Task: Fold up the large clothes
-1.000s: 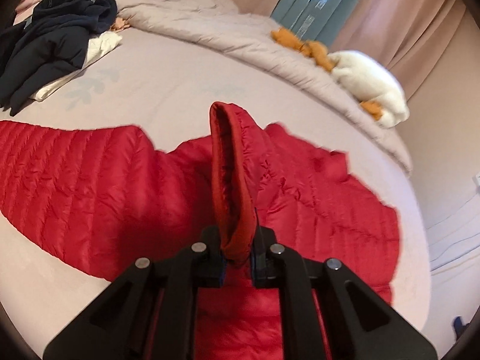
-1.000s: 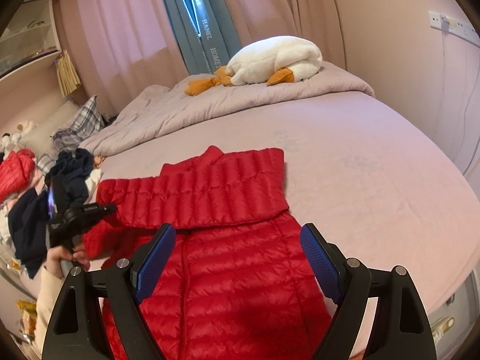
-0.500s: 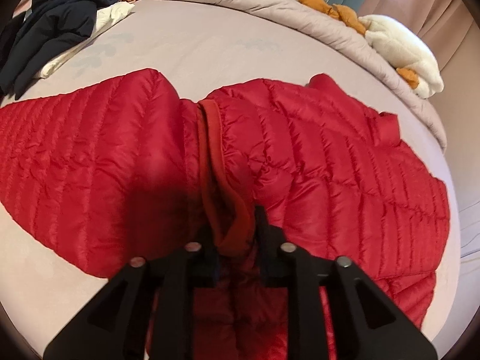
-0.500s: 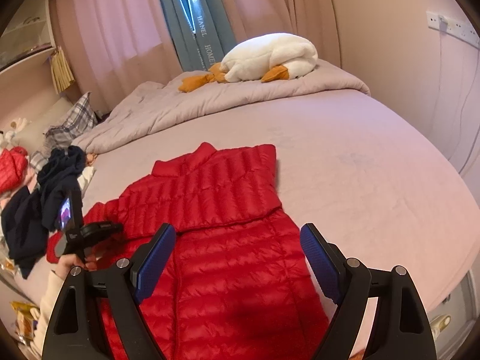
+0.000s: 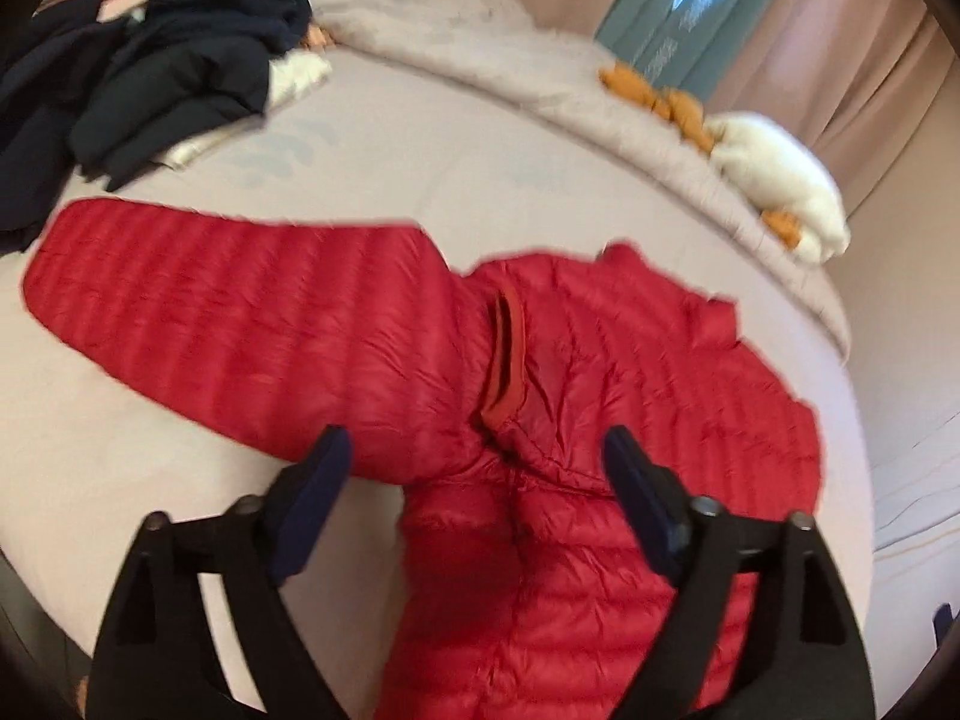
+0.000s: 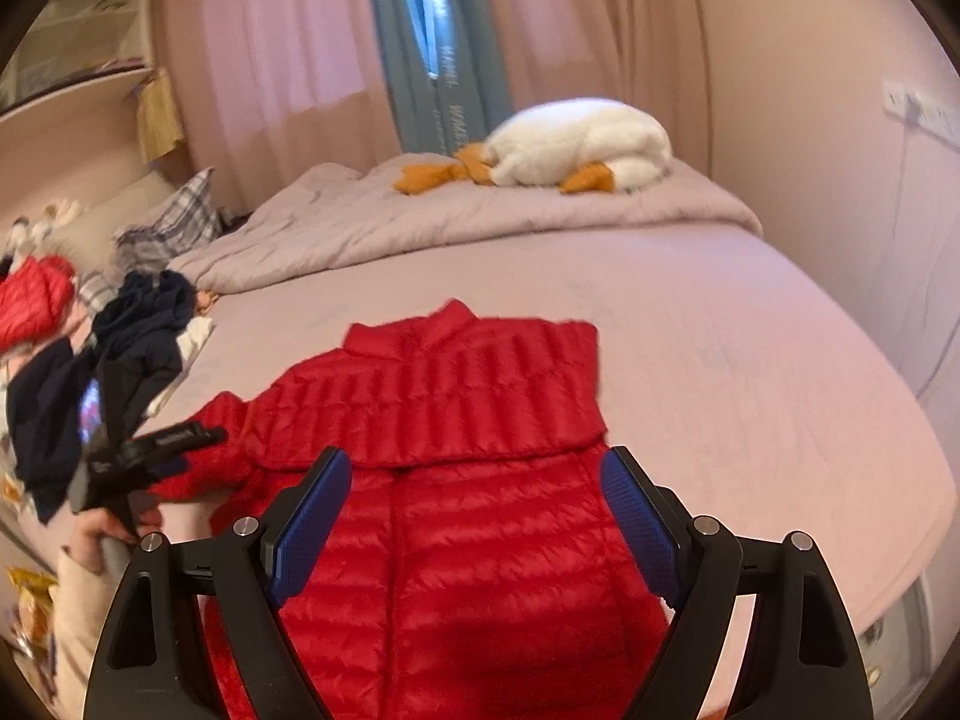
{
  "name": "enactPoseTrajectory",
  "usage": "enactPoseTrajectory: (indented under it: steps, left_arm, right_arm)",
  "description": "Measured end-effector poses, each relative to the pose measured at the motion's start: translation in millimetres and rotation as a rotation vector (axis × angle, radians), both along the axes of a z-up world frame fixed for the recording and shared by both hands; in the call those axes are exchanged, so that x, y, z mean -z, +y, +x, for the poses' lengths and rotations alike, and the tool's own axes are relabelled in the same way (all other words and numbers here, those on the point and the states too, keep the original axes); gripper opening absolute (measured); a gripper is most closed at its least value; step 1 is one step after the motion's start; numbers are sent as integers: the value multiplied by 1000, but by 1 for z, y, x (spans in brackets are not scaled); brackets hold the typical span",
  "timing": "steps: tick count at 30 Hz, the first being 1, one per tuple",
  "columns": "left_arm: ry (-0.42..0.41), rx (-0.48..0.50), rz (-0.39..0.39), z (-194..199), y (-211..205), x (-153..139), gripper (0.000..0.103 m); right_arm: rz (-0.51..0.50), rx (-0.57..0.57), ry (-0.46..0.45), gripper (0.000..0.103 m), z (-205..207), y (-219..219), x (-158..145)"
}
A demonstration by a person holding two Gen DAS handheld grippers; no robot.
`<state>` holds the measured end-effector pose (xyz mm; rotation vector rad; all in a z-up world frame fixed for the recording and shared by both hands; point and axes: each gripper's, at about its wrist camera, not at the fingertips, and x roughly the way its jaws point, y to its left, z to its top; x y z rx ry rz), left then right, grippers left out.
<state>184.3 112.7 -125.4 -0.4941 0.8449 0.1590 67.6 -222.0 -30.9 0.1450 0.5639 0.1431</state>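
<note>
Released cuff (image 5: 503, 354) lies beyond the just-opened left hand-held gripper (image 5: 477, 468).

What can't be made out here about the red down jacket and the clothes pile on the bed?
- Red jacket hem: cut off by the bottom edge and the tool bodies in both wrist views.
- Jacket zipper, open or closed: left wrist view is motion-blurred; the right wrist view does not show it.
- Dark clothes pile: heaped and blurred, so the count of garments is unclear.
- Left tool in the right wrist view: small and blurred, jaws unreadable there.
</note>
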Motion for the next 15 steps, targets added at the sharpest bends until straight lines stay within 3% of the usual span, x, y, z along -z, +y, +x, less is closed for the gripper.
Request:
enactPoseTrajectory:
  steps: [7,12,15]
  left_arm:
    - [-149,-81,3,-65,33,-51,103]
    - [-172,-141,-8,-92,56,-61,103]
    - [-151,-187,2,-98,70,-55,103]
  right_arm:
    - [-32,-123,-82,85,-11,50,-32]
    - [-33,-202,-139,86,-19,81,-49]
    - [-18,-242,-169,94,-25,93,-56]
